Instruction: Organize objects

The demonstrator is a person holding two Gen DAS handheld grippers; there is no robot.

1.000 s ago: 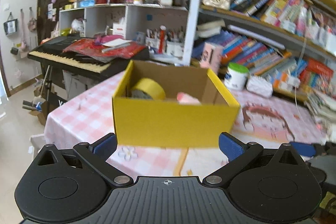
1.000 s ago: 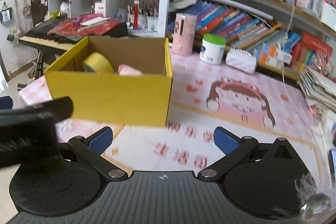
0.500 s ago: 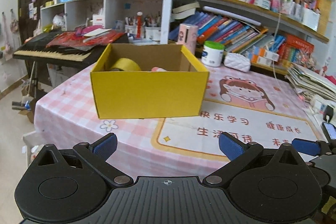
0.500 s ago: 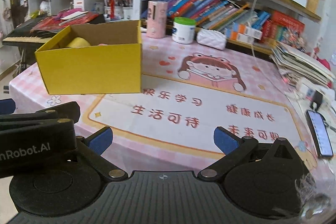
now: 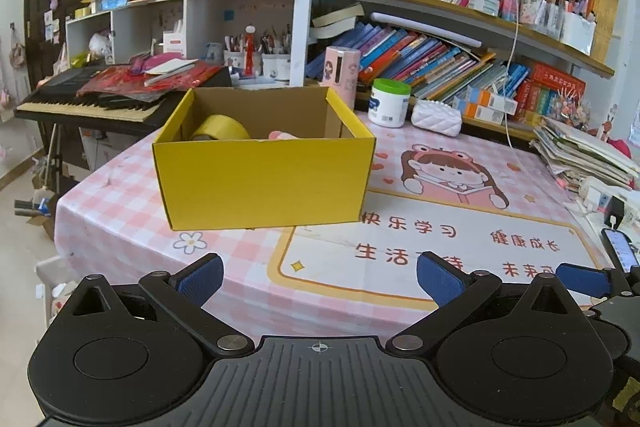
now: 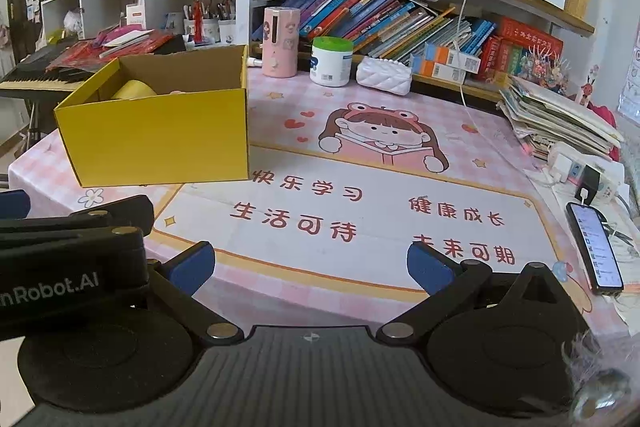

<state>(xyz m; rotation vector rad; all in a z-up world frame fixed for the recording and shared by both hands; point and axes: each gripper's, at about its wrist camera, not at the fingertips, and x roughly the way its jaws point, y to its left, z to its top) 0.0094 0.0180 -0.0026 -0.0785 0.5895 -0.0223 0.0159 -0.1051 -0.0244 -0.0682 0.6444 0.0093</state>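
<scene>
With both the left gripper (image 5: pixel 318 273) and right gripper (image 6: pixel 310 261) wide and empty, we judge sorting nearly done; the yellow box (image 5: pixel 264 173) sits on the surface (image 5: pixel 120 211), holding a tape roll (image 5: pixel 220 129); next we need another loose item.

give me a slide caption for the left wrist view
Open left gripper held short of a yellow cardboard box holding a yellow tape roll, on a pink checked tablecloth.

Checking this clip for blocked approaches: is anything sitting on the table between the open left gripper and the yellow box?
Nothing visible. Between the left gripper and the yellow box lies only bare tablecloth. The right gripper is off to the side.
</scene>
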